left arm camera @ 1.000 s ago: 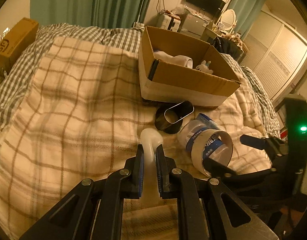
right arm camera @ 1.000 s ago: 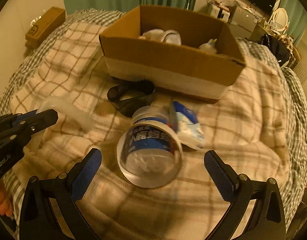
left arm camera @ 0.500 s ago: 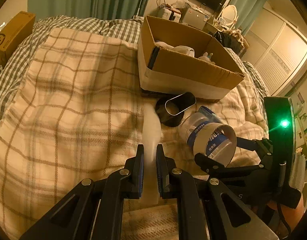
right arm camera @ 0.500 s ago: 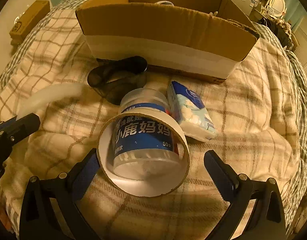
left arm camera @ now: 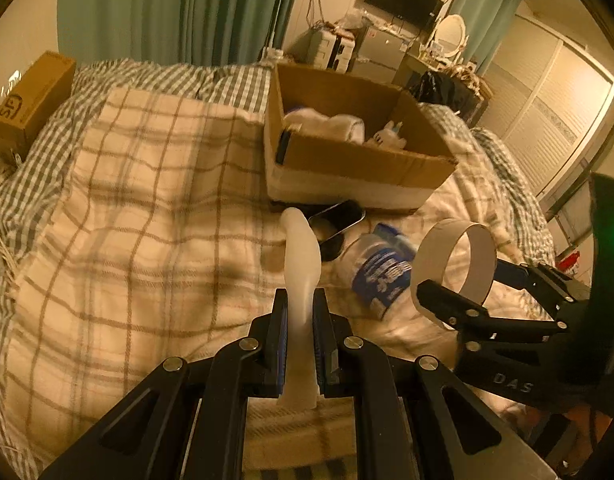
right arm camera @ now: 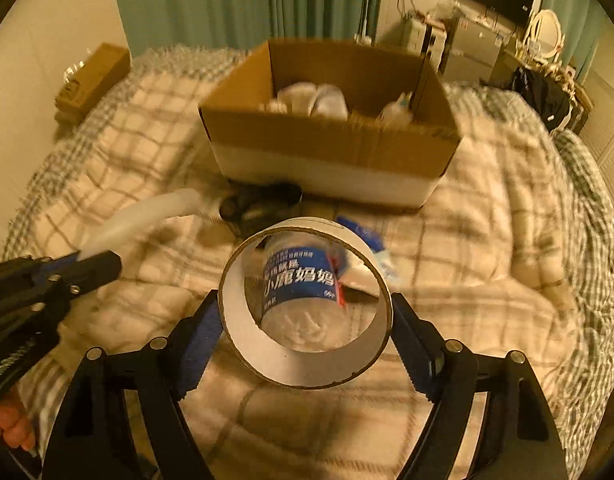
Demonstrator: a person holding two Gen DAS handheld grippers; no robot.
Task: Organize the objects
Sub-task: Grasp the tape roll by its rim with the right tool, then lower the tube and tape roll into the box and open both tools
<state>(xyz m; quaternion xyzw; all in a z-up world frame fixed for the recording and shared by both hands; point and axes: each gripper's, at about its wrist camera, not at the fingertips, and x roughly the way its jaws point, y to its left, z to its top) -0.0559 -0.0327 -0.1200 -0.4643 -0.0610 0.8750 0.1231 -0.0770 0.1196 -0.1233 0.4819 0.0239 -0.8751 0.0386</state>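
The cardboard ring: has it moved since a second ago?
Yes. The cardboard ring was around the plastic jar lying on the blanket; now the right gripper holds it lifted clear, nearer the camera, the jar left before the cardboard box.

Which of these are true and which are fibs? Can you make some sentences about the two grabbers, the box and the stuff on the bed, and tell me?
1. The left gripper is shut on the white curved tube. True.
2. The right gripper holds nothing. False: it is shut on the cardboard ring.
3. The cardboard box is empty. False: white things lie inside it.
4. The clear jar with the blue label lies on its side on the plaid blanket. True.
5. The dark metal cup is inside the box. False: it lies on the blanket in front of the box.
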